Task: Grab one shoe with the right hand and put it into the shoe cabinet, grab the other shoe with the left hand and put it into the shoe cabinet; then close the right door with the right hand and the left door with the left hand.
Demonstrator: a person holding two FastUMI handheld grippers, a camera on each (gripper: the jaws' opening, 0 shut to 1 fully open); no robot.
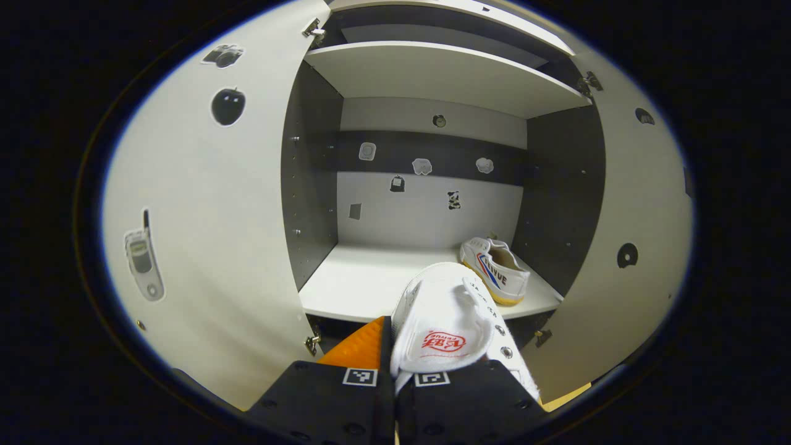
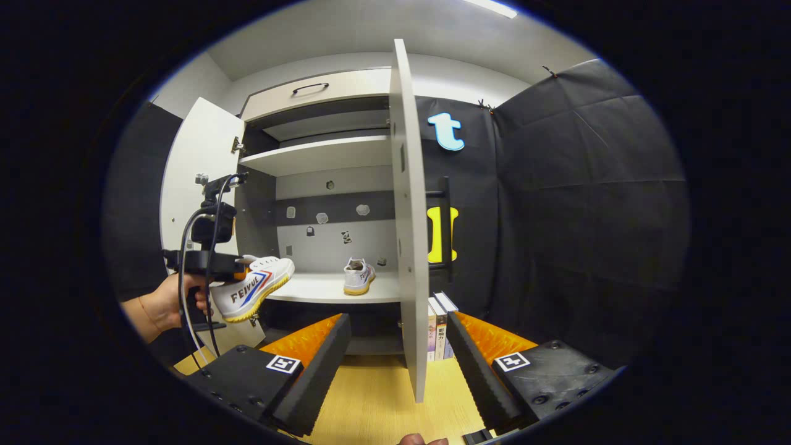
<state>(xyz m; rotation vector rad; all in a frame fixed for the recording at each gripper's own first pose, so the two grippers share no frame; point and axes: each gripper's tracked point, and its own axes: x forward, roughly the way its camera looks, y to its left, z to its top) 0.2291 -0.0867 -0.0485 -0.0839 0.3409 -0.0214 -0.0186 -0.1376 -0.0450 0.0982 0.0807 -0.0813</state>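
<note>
The left tool [image 1: 395,377] is clenched on a white shoe [image 1: 448,321] just short of the shoe cabinet's lower shelf [image 1: 364,281], where the other shoe [image 1: 497,269] sits ahead to its right, while the right tool [image 2: 395,364] stands released, its fingers either side of the right door [image 2: 408,216] edge.

I saw shoe cabinet [image 2: 321,154] with both doors wide open. First white shoe [image 2: 359,275], striped side, yellowish sole, sat upright on lower shelf [image 1: 364,278], right side, near wall. Second matching shoe [image 2: 252,294] hung in air just before shelf's left edge, toe toward cabinet, slightly tilted up.
</note>
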